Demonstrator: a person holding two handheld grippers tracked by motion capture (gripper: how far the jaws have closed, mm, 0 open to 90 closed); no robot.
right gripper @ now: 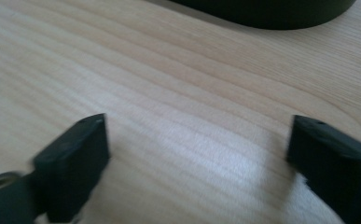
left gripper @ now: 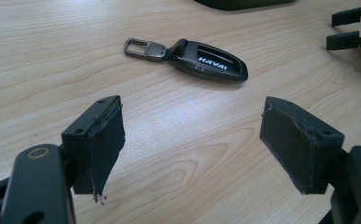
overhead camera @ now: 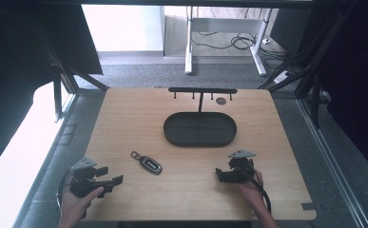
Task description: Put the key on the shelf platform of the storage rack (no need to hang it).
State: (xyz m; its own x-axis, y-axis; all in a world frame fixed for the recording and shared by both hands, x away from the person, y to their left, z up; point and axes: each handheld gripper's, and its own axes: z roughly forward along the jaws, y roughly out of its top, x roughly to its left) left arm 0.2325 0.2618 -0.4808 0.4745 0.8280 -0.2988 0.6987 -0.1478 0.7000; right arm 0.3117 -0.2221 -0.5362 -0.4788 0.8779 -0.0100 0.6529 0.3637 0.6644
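A light wooden counter (overhead camera: 124, 118) fills the middle of the high view. At its lower left, the left tongs (overhead camera: 109, 179) sit in a hand (overhead camera: 77, 202) that comes up from the bottom edge; their jaws stand spread, with nothing between them. At the lower right, the right tongs (overhead camera: 219, 175) are held by the other hand (overhead camera: 250, 190), a black cable trailing back toward the bottom of the frame; their jaws are also spread and empty.

Between the two, a little left of centre, a black car key fob (overhead camera: 150, 164) lies flat on the wood, its metal clip (overhead camera: 135, 155) pointing to the upper left. It is apart from both tongs. In the left gripper view the key fob (left gripper: 211, 60) lies in the upper middle of the frame, beyond the open jaws, with the word HAVAL printed on it and the clip (left gripper: 141, 48) at its left end; the left tongs (left gripper: 192, 140) hang just above bare wood grain. The other tongs' jaws show at the upper right corner.

Above centre in the high view sits a black oval tray (overhead camera: 172, 130), and behind it a low black rack (overhead camera: 202, 90) with small hooks. In the right gripper view the right tongs (right gripper: 199, 149) frame bare counter, with the tray's wall (right gripper: 271, 11) along the top edge.
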